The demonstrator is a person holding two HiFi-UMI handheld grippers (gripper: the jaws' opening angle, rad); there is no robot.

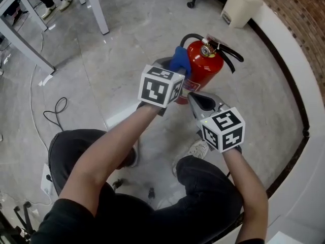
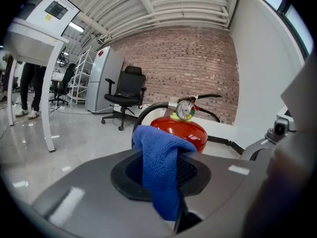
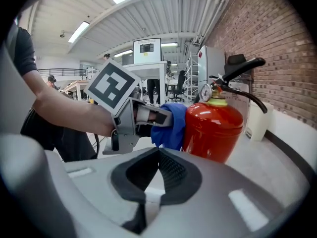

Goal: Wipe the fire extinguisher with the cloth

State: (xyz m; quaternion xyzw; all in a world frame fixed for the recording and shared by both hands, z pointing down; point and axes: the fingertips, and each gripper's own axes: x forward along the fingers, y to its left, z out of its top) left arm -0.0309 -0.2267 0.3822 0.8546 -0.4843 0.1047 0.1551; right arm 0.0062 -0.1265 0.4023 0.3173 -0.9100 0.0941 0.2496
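- My left gripper [image 2: 163, 180] is clamped on the blue cloth [image 2: 159, 155]. The cloth is pinched between the pads, and a fold stands up above the jaws.
- My right gripper [image 3: 158, 175] has its jaws pressed together with nothing between them. In the head view it waits at the lower right of the extinguisher, near it but not touching.
- The red fire extinguisher [image 1: 204, 67] stands upright on the grey floor [image 1: 127, 44], in the upper middle of the head view.
- In the right gripper view the cloth lies against the left upper side of the red body, touching or just beside it; I cannot be sure which.
- I judge that the wiping is under way at the upper part. The red surface shows no dirt and no wet trace, so I cannot say how much is already cleaned.
- What is left, in my opinion: the far side, the lower body and the top.
- The black hose [image 1: 189, 37], the gauge [image 2: 185, 110] and the black lever [image 1: 229, 53] crowd the top, and the cloth could catch there.
- Around it: a white bin [image 1: 238, 6] at the upper right, white table legs [image 1: 96, 9] at the upper left and a thin cable [image 1: 56, 111] on the floor at the left. All are well apart.
- My own knees at the bottom of the frame leave little room for the lower body.
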